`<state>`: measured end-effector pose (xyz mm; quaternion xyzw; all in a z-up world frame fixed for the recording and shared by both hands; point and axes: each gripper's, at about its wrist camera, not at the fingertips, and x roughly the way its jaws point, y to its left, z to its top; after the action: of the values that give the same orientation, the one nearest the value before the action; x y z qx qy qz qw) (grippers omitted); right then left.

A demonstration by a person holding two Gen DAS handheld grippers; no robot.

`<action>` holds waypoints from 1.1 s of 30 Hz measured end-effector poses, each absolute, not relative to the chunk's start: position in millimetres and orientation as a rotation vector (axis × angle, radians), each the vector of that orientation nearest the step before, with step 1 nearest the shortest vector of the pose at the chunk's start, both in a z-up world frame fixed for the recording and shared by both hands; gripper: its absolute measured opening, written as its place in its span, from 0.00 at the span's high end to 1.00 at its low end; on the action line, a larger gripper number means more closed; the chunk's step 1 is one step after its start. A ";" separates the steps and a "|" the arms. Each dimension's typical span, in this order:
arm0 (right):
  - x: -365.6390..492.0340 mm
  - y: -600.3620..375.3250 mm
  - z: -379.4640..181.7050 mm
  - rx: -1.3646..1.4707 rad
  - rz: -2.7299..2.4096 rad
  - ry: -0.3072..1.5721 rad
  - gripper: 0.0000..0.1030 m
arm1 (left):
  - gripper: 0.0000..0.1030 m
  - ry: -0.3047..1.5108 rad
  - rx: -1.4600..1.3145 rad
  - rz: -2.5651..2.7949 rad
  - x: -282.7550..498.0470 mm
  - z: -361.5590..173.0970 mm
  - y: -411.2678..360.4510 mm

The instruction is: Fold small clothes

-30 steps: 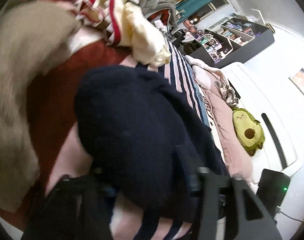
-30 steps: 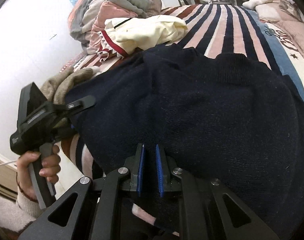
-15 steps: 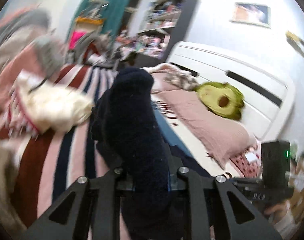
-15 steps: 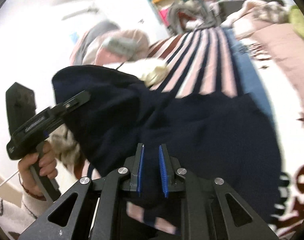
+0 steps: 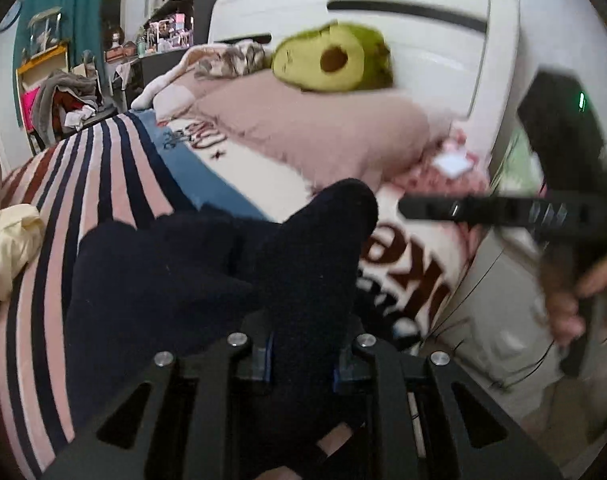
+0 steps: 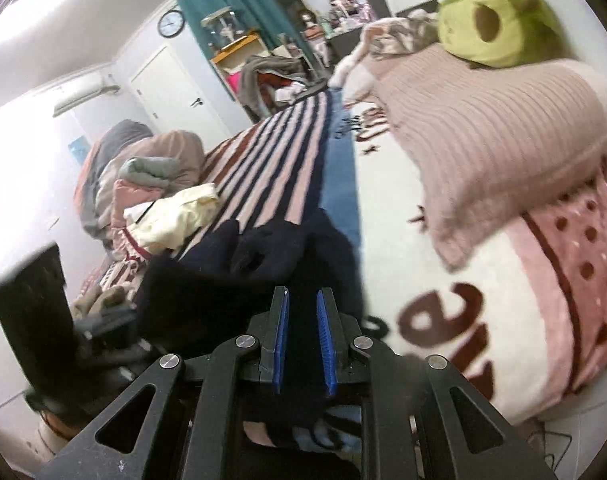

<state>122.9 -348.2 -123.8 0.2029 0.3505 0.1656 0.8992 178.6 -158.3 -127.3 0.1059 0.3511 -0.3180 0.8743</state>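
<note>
**Both grippers clamped on a dark navy garment over the bed**

The left gripper [image 5: 301,354] has its jaws clenched on a thick roll of the navy garment [image 5: 175,280], which hides the pads almost entirely. The right gripper [image 6: 303,344] pinches another fold of the same cloth [image 6: 207,292] between its blue pads. The garment hangs bunched above the striped bedspread [image 5: 103,176]; its shape and edges cannot be made out. The hand [image 5: 571,300] on the right gripper's handle is blurred, as is the avocado plush [image 6: 491,20]

A dark navy garment [image 5: 207,280] was clamped in the left gripper [image 5: 301,356], bunched above a striped blanket [image 5: 103,176]; the right gripper [image 5: 503,210] was seen blurred at right.
</note>
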 end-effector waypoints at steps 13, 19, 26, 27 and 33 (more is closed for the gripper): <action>138.8 -334.2 -101.8 0.393 0.451 0.683 0.65 | 0.35 0.742 0.007 -0.747 147.5 -94.1 -105.4; 152.1 -292.5 -87.8 0.369 0.591 0.701 0.38 | 0.29 0.657 -0.077 -0.624 129.1 -65.9 -34.5; 158.9 -238.8 -93.8 0.341 0.686 0.768 0.35 | 0.28 0.657 -0.158 -0.471 131.9 -78.7 36.5; 160.8 -232.6 -95.3 0.331 0.702 0.785 0.34 | 0.28 0.659 -0.171 -0.464 132.6 -81.5 43.2; 182.8 -205.5 -138.3 0.284 0.758 1.042 0.41 | 0.28 0.668 -0.211 -0.466 129.7 -96.4 65.3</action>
<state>182.8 -205.5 -138.3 0.1318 0.4842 0.3519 0.7901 129.7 65.3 -96.4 -0.1022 0.3240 -0.2263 0.9129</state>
